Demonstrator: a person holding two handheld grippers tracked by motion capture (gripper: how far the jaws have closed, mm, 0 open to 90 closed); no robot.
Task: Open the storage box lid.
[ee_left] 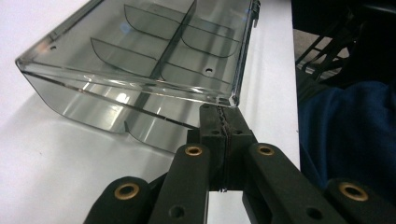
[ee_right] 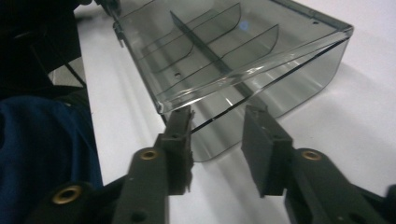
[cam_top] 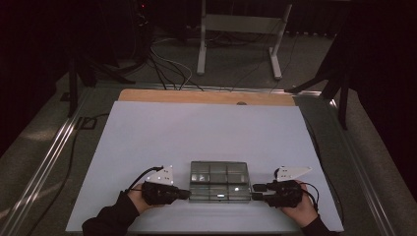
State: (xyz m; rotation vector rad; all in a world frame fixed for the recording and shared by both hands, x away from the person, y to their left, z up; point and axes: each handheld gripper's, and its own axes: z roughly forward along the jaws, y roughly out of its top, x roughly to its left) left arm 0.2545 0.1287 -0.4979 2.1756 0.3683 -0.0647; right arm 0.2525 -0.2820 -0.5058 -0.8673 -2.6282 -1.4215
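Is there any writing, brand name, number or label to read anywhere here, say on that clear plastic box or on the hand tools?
None: no readable text on the clear plastic box, its dividers, the left gripper, the right gripper or the white table sheet.

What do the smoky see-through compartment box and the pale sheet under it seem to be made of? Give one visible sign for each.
Smoky see-through compartment box: probably hard moulded plastic, glossy; its dividers show through the walls and its edges catch bright highlights. Pale sheet: looks like matt paper or thin board, since it shows soft shadows without glare; the exact material cannot be told.
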